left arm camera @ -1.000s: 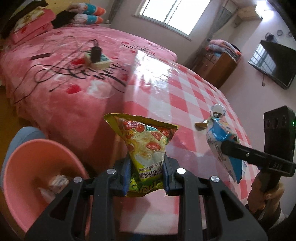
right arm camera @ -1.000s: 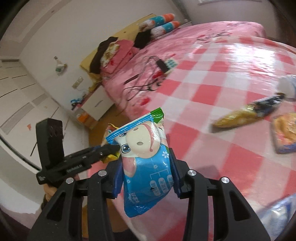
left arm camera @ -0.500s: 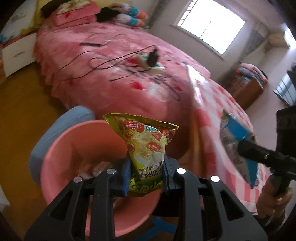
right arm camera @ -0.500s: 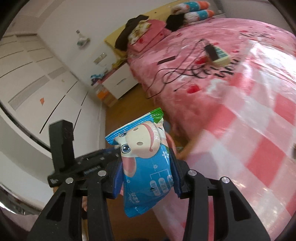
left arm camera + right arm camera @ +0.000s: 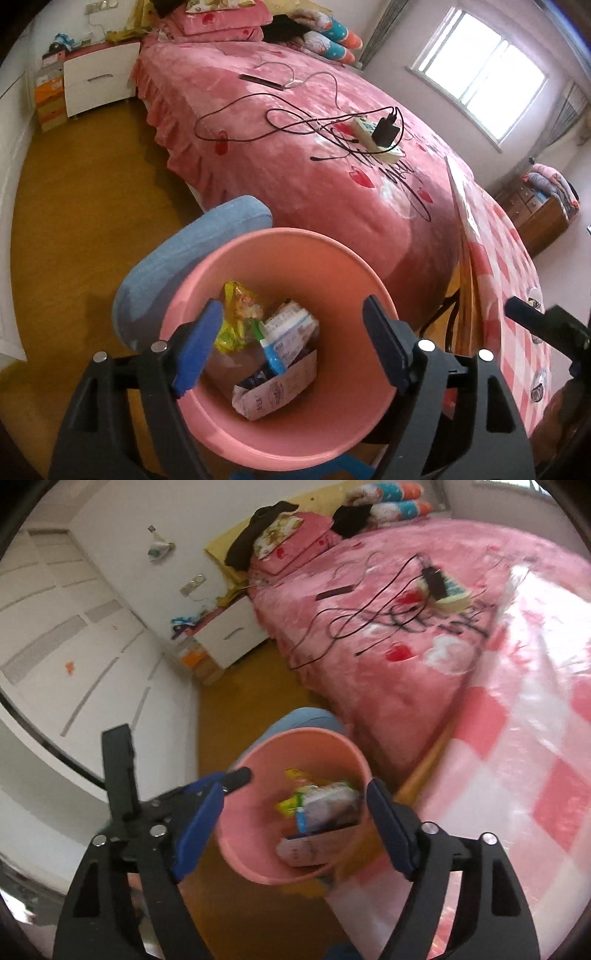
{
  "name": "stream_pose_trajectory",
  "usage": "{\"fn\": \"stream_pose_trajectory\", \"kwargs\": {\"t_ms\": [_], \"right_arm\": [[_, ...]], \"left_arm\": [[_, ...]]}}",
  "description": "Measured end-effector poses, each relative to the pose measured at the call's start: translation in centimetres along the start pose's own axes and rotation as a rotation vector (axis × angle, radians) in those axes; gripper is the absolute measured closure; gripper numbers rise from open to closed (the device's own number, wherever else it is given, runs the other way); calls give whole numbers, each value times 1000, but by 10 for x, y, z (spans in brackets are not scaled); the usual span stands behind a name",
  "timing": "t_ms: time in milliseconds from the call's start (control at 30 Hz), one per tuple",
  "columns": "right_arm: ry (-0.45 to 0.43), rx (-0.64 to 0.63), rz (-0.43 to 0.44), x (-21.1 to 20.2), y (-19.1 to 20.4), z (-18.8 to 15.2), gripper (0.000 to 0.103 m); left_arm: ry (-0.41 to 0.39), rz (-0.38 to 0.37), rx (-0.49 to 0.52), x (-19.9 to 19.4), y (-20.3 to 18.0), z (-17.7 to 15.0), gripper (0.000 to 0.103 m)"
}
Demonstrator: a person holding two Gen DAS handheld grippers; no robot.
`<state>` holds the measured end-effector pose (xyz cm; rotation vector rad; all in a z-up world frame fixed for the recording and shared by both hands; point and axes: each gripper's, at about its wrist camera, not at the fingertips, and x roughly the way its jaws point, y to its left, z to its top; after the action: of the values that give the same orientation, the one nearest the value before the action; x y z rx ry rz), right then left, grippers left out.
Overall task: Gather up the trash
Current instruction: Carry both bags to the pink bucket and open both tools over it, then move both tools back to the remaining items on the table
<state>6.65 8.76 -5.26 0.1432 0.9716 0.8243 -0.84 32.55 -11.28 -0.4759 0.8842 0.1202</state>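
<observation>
Now both my tongs hang over the pink bin [image 5: 258,254], and both are open with nothing in them. The jaws of my left tongs [image 5: 291,347] have just been opening, and so have the jaws of my right tongs [image 5: 295,827]; no bag is between either pair. The yellow bag [image 5: 238,321] lies inside the bin, low on the far left side. The blue and white bag [image 5: 291,332] lies right beside it, touching it, and leans on a flat white packet [image 5: 277,387] at the bottom. From my right tongs I see the same pile in the bin [image 5: 258,834]: the yellow bag [image 5: 291,803], the blue and white bag [image 5: 328,805] and the white packet [image 5: 310,849], all a bit blurry. My left tongs show up there too, on the left [image 5: 221,786], with one black tip over the bin's rim. In the left view a black tip of my right tongs [image 5: 524,314] pokes in from the right side. A blue chair back [image 5: 184,258] stands just behind the bin, touching its wall. Beyond it is the big pink bed [image 5: 295,177], with a power strip [image 5: 376,140] and black wires [image 5: 258,122] lying on it. The table with the pink check cloth [image 5: 509,280] is to the right of the bin. The floor [image 5: 74,221] is yellow-brown.
</observation>
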Motion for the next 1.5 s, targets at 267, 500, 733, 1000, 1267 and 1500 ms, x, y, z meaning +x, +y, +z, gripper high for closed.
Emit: {"fn": "stream_pose_trajectory", "kwargs": {"t_ms": [267, 500, 733, 1000, 1267, 1500], "right_arm": [[-40, -68, -181, -28, -3, -26, 19], [-71, -17, -241, -52, -23, -42, 19], [-119, 43, -286, -80, -46, -57, 14], [-152, 76, -308, -110, -67, -72, 14], [-176, 119, -313, -137, -93, -83, 14], [-199, 143, -343, -158, -111, -95, 14]], "left_arm": [[-6, -21, 85, 4, -26, -6, 19], [-19, -78, 163, 0, -58, -9, 19], [-22, -141, 228, -7, -96, -16, 19], [-24, -174, 308, -12, -143, -24, 19], [-23, -203, 362, -17, -181, -33, 18], [-5, -231, 430, -19, -214, -47, 18]]}}
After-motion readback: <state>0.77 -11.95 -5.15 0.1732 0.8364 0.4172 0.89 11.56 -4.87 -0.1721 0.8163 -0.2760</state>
